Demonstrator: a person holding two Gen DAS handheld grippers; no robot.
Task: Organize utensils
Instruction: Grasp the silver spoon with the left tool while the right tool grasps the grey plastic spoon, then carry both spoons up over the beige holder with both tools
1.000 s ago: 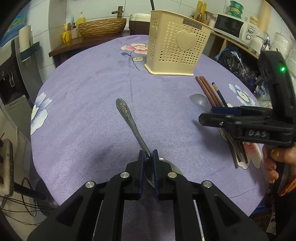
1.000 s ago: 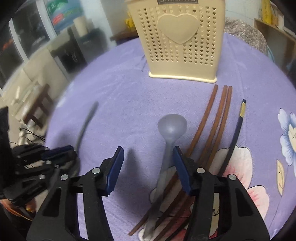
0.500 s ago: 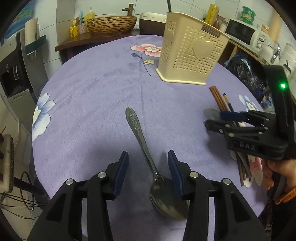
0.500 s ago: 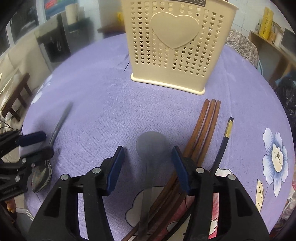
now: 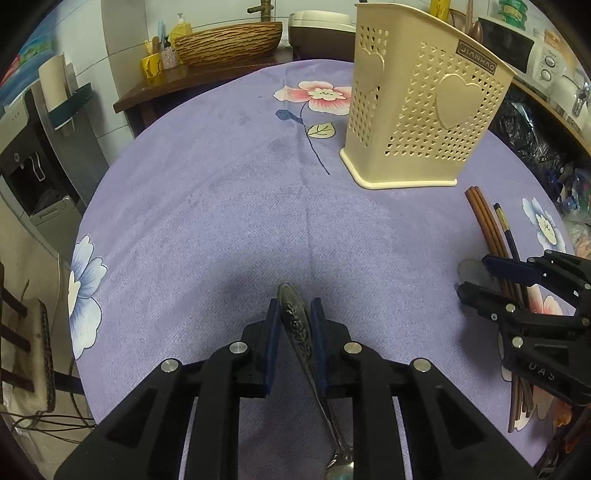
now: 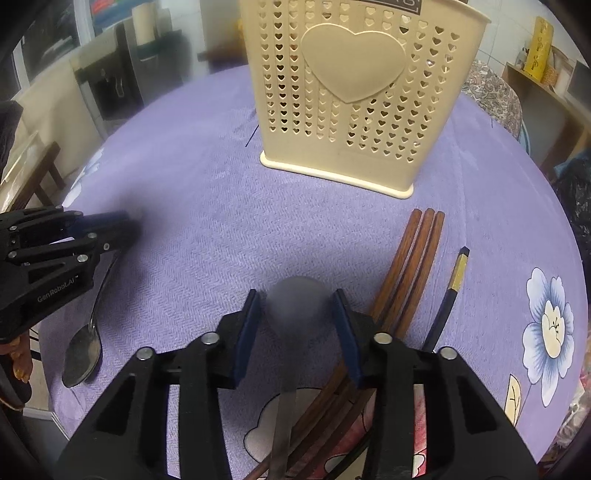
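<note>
White tiles are covering the wall (image 5: 122,33) at the back, and a soft indoor light is falling across the room. A dark wooden side table (image 5: 192,79) is standing against that wall, carrying a woven basket (image 5: 229,42), a yellow cup (image 5: 151,66) and a soap bottle (image 5: 180,27). A water dispenser (image 5: 33,155) is standing to the left, with a chair (image 5: 26,343) sitting nearer at the left edge. On the right a wooden shelf (image 5: 546,99) is holding a microwave (image 5: 517,44). A round counter is wearing a purple flowered cloth (image 5: 221,221), which is filling most of the view.
</note>
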